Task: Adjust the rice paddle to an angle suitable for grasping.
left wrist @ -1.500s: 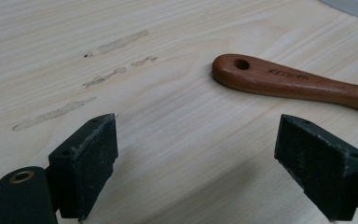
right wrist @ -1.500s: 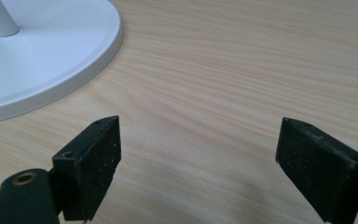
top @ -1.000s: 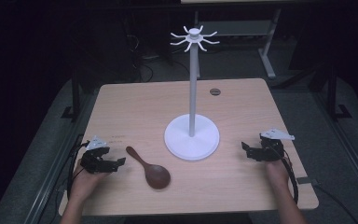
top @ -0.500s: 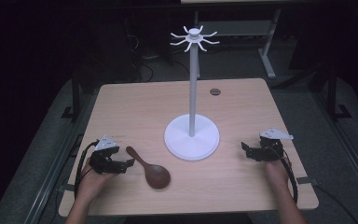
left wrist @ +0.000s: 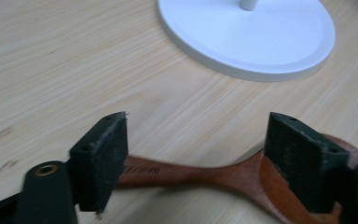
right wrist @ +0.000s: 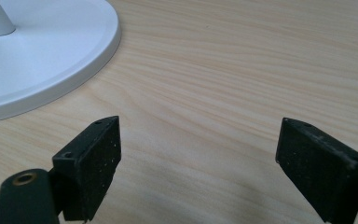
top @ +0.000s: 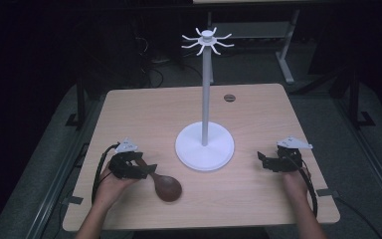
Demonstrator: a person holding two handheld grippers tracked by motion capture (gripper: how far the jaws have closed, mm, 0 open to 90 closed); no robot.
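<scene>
A dark brown wooden spoon (top: 166,186) lies flat on the table, bowl toward the front right. My left gripper (top: 149,168) is open and sits over its handle. In the left gripper view the spoon (left wrist: 200,173) lies across behind the two jaws of my left gripper (left wrist: 200,158), which stand wide apart on either side of the handle. A white rack (top: 205,144) with a round base, a tall pole and hooks on top stands mid-table. My right gripper (top: 262,160) rests open on the table right of the base (right wrist: 37,51), nothing between its jaws (right wrist: 200,163).
The wooden table (top: 258,114) has a small dark round cap (top: 229,97) near its far edge. Its front edge lies close behind both hands. Dark floor, cables and table legs surround it.
My left gripper has moved right and forward along the table onto the spoon's handle. The right gripper has stayed in place.
</scene>
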